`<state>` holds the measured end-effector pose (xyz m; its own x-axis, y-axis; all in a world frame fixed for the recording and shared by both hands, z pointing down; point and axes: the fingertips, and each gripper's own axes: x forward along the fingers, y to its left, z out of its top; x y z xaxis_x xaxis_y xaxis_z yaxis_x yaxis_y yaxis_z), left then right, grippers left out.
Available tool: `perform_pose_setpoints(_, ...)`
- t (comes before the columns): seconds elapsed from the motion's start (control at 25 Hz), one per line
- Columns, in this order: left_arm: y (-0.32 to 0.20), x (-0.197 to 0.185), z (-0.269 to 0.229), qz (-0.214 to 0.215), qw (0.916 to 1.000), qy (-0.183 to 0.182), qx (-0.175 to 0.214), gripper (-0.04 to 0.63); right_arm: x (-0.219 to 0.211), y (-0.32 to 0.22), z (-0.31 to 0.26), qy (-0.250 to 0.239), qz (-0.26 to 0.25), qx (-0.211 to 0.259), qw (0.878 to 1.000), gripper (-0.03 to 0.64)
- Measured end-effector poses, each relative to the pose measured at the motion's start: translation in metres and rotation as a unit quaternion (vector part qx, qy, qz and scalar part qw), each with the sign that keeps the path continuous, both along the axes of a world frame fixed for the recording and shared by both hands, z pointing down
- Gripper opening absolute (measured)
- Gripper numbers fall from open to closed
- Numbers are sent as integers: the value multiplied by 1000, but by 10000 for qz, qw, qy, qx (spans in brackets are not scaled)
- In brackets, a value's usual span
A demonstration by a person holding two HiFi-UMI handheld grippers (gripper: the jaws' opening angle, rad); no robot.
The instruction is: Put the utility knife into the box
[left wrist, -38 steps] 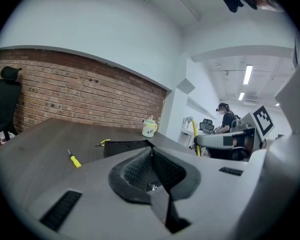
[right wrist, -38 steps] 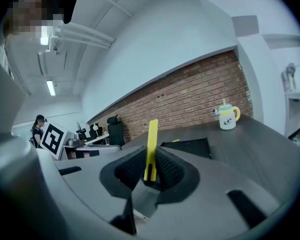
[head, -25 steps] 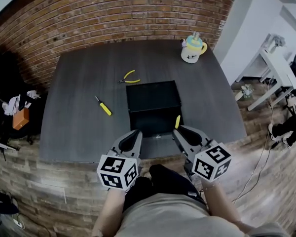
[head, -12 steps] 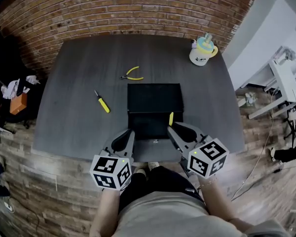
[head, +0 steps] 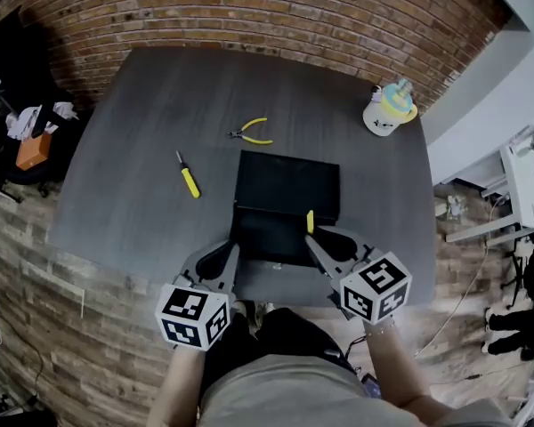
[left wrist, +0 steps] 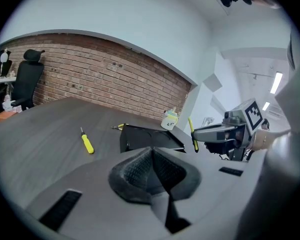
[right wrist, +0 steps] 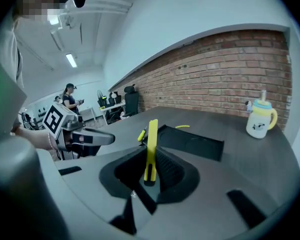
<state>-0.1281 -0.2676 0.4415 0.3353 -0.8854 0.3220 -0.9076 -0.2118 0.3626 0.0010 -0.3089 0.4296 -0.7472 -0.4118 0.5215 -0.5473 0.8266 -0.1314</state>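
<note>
The black open box [head: 289,163] lies in the middle of the dark table [head: 142,105]. My right gripper [head: 313,237] is shut on a slim yellow utility knife [head: 310,221], which stands upright over the near right part of the box. In the right gripper view the knife [right wrist: 152,136] rises between the pads of that gripper [right wrist: 151,156], with the box [right wrist: 195,141] just beyond. My left gripper [head: 228,251] hovers at the box's near left corner. Its jaws [left wrist: 152,151] are shut with nothing between them. The left gripper view shows the box [left wrist: 150,136] ahead and the knife [left wrist: 192,133] at the right.
Yellow-handled pliers [head: 252,132] lie just behind the box. A yellow screwdriver [head: 189,179] rests to its left. A white mug with a coloured lid [head: 387,112] stands at the far right of the table. A brick wall [head: 249,16] runs behind.
My right gripper has carried the knife leftward from the box's near right corner to above its inside. My left gripper has edged towards the box's near left corner. The head camera has shifted.
</note>
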Motion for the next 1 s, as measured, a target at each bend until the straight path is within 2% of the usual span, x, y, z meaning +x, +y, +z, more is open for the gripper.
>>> perform_pose_setpoints(0.2,-3,-4,4,-97,9999,-47,-79,25,-10,-6,20,416,-519,-104,9977,64)
perform_pose_setpoints(0.36,-1,-5,10,-219,9996,18,-171,25,-20,-8,37,874,-999,-168,9910,64)
perform_pose_setpoints(0.52,0,-5,12,-291,9993,61,-205,25,-30,-7,58,1313,-1409,-249,9810,64)
perform_pose_setpoints(0.72,5,-3,16,-333,9990,43,-282,25,-35,-1,87,1919,-1886,-306,9626,64)
perform_pose_setpoints(1.0,13,-8,22,-610,9971,320,-315,25,-42,-4,110,2367,-2147,-174,9474,64)
